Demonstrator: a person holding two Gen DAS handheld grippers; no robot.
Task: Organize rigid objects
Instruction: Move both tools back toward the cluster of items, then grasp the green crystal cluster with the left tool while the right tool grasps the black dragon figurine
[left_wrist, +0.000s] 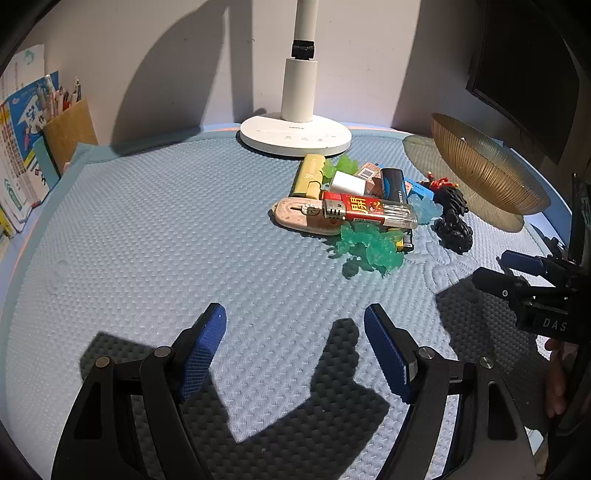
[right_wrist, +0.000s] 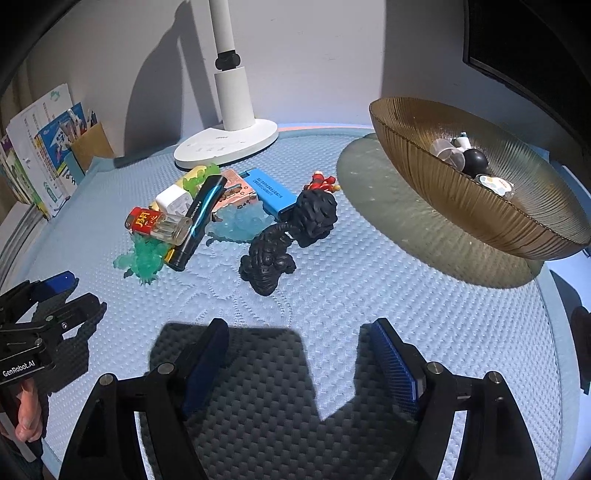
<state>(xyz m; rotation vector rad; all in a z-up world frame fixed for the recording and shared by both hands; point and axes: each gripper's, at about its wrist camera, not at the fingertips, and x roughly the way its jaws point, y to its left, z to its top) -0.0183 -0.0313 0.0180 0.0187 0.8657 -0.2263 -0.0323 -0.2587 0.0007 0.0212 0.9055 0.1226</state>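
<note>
Both my tongs hang open over the blue mat, nothing between their pads: left tongs (left_wrist: 295, 354) and right tongs (right_wrist: 303, 363). From the left tongs, the heap of small things sits at about one o'clock: a red lighter (left_wrist: 369, 211) lying across a pink case (left_wrist: 303, 219), with a green figure (left_wrist: 364, 249) just below it. A black figure (right_wrist: 273, 256) stands at twelve o'clock from my right tongs. At two o'clock, the amber bowl (right_wrist: 480, 210) (already holding a few bits). A white lamp base (left_wrist: 295, 137) stands behind the heap.
</note>
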